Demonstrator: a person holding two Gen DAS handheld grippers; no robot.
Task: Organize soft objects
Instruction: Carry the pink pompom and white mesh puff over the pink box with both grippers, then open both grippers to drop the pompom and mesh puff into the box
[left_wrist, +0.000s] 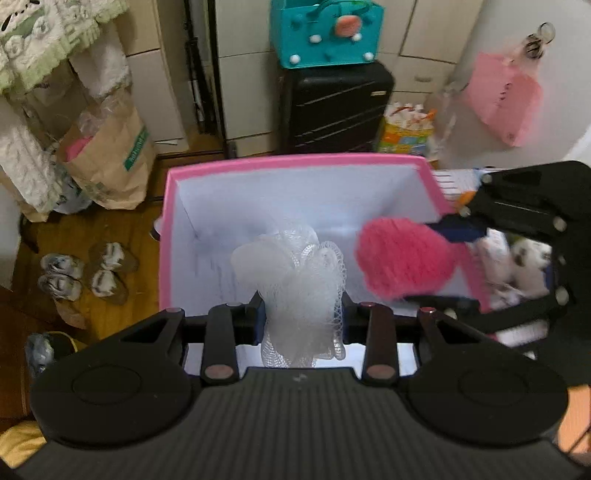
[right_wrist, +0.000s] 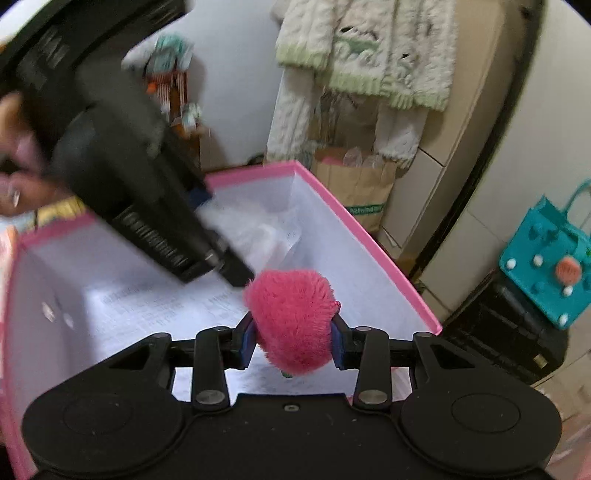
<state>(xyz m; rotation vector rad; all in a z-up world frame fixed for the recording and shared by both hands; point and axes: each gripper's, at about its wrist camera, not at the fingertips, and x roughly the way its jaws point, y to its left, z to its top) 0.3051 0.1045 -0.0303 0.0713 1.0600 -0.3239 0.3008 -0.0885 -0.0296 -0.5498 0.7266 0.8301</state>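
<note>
We hold the left gripper (left_wrist: 301, 314) clenched on a white mesh bath pouf (left_wrist: 295, 280), its blue pads pressing the netting from both sides; the pouf's long axis runs along the fingers, pointing down into the open pink-rimmed white cardboard box (left_wrist: 295, 160) and hanging above the box floor. Our right gripper (right_wrist: 291, 338) grasps a round fuzzy hot-pink pompom (right_wrist: 291, 317), which has no clear long axis, also over the box interior, just beside the pouf. Beyond the box's far rim stands a black hard-shell suitcase (left_wrist: 332, 107) carrying a teal felt bag (left_wrist: 325, 33).
</note>
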